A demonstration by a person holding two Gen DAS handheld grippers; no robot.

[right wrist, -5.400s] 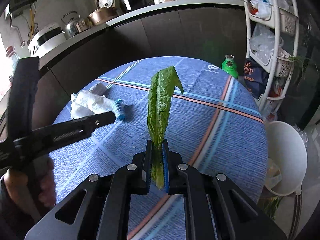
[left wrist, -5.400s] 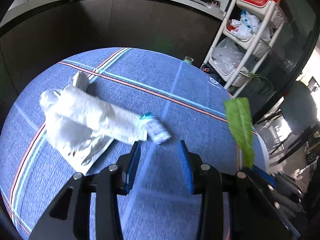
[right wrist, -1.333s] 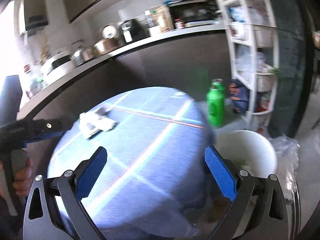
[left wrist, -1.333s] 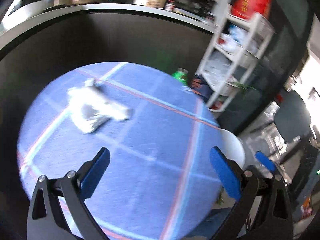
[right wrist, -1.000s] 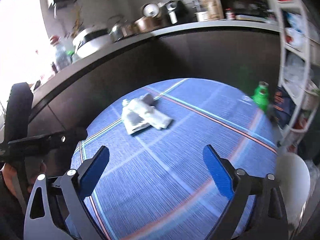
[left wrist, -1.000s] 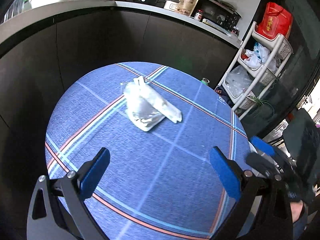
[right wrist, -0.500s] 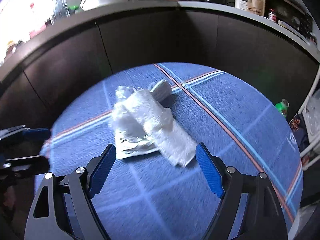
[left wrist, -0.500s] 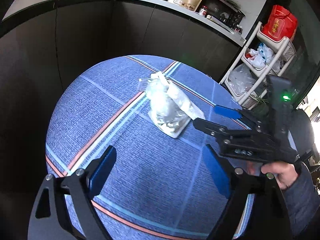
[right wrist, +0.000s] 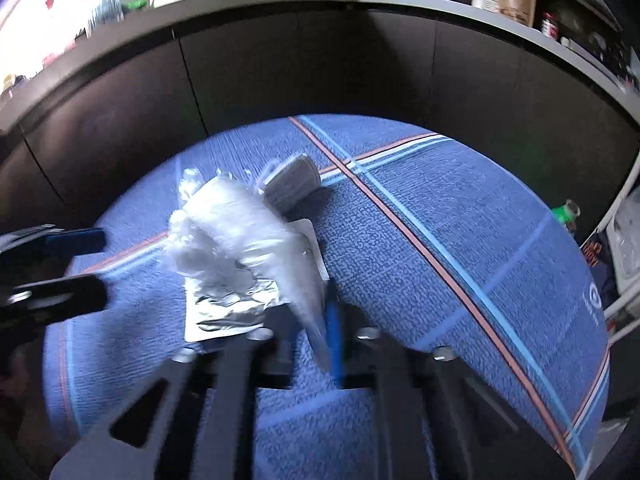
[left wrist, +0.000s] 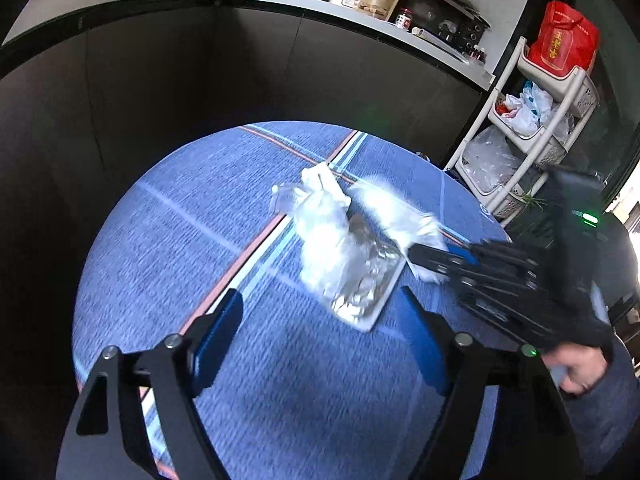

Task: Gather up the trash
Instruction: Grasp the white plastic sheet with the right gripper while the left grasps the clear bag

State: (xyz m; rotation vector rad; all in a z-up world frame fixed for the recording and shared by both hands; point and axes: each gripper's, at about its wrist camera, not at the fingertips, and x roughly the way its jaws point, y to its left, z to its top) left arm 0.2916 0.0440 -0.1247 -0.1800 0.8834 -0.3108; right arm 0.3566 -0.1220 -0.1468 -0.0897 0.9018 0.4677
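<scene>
Left wrist view: looks obliquely down across the round table (left wrist: 168,248) from its near edge. Right wrist view: closer, from the opposite side; both share the plastic wrapper pile (left wrist: 340,248) (right wrist: 236,248).

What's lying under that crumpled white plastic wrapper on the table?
Under the plastic wrapper lies a flat silver foil packet, its near edge showing on the blue tablecloth. A ribbed white piece pokes out behind. Anything beneath the wrapper's middle is covered.
</scene>
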